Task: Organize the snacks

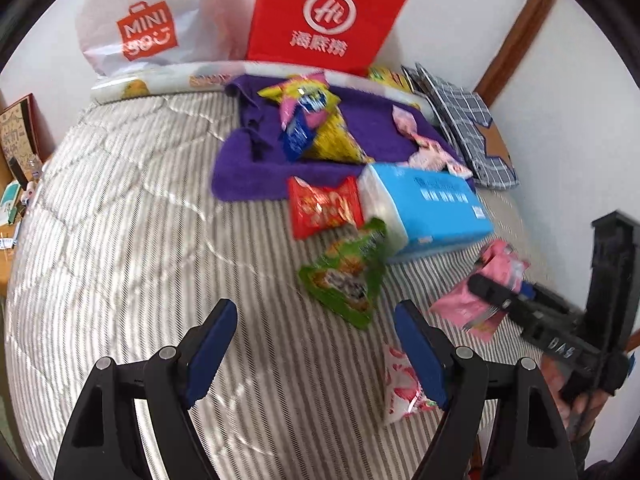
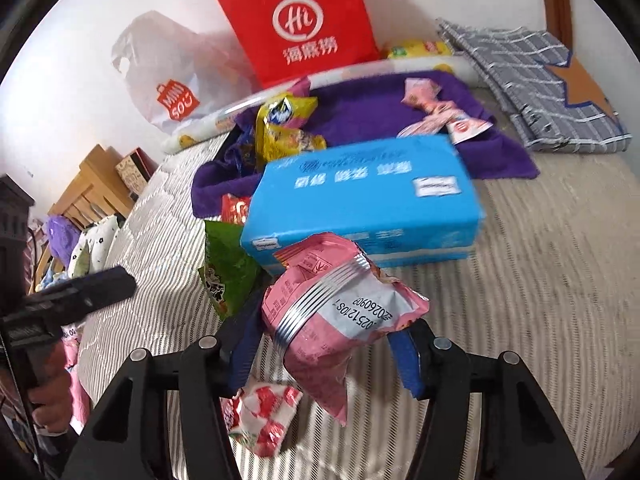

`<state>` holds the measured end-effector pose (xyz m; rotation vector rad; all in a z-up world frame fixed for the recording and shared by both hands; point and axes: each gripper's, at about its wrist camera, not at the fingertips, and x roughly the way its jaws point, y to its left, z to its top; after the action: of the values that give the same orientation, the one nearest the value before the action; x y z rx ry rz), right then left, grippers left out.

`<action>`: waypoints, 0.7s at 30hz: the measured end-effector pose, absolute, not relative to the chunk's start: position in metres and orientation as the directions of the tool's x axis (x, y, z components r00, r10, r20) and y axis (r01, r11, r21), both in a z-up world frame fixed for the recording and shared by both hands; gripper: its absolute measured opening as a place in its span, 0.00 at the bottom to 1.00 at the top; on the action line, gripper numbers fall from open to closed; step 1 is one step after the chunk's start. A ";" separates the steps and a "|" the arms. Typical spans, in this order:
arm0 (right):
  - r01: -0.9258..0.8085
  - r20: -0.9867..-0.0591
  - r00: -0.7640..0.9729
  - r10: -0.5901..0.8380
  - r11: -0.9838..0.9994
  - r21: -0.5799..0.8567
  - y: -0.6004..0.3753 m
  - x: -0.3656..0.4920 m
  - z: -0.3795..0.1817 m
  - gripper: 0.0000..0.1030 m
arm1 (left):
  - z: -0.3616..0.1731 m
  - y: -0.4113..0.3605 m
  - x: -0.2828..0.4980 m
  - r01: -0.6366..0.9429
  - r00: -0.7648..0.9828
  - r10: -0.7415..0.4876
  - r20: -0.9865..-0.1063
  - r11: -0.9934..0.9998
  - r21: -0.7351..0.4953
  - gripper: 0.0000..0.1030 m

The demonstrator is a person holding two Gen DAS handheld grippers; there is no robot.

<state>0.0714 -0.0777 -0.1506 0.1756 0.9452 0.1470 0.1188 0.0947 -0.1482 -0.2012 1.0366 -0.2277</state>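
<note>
Right claw (image 2: pixel 324 344) has the pink snack packet (image 2: pixel 332 320) between its blue pads, pinching it by the sides, and the packet hangs tilted above the striped bed (image 2: pixel 540 280). From the left wrist view that same packet sits at the tip of the right claw, off to the right, just in front of the blue tissue pack (image 1: pixel 432 204). Left claw (image 1: pixel 316 344) is spread wide with nothing between its fingers, hovering over the bedcover. A small red-and-white wrapper (image 1: pixel 400 384) lies on the bed just beside its right finger. A green snack bag (image 1: pixel 348 272) leans against the tissue pack, a red packet (image 1: pixel 324 206) right behind it. Further back, a yellow bag (image 1: pixel 320 128) and small pink packets (image 1: pixel 424 148) rest on the purple towel (image 1: pixel 248 176), and a red paper bag (image 1: pixel 324 16) stands against the wall
</note>
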 end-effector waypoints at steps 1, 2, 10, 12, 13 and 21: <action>-0.046 -0.788 0.585 0.190 0.978 0.202 -0.081 0.069 -0.148 0.57 | -0.151 0.090 0.116 0.097 0.481 -0.282 -0.830 0.958 -0.269 0.77; -0.043 -0.786 0.591 0.181 0.980 0.193 -0.083 0.067 -0.147 0.57 | -0.154 0.086 0.114 0.103 0.474 -0.283 -0.834 0.958 -0.267 0.77; -0.006 -0.779 0.614 0.128 0.988 0.157 -0.117 0.048 -0.146 0.57 | -0.180 0.058 0.098 0.108 0.404 -0.298 -0.865 0.954 -0.279 0.77; -0.001 -0.776 0.619 0.116 0.989 0.147 -0.123 0.044 -0.148 0.57 | -0.186 0.054 0.095 0.108 0.387 -0.295 -0.873 0.955 -0.275 0.77; -0.001 -0.775 0.621 0.114 0.989 0.145 -0.124 0.043 -0.149 0.57 | -0.188 0.052 0.093 0.108 0.379 -0.296 -0.877 0.955 -0.276 0.77; 0.009 -0.762 0.640 0.101 0.990 0.140 -0.140 0.031 -0.149 0.57 | -0.198 0.047 0.084 0.105 0.361 -0.307 -0.881 0.952 -0.289 0.78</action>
<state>0.0315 -0.1405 -0.1494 0.1349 0.8759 0.0528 0.0842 0.0466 -0.1980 -0.1948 1.1739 -0.2676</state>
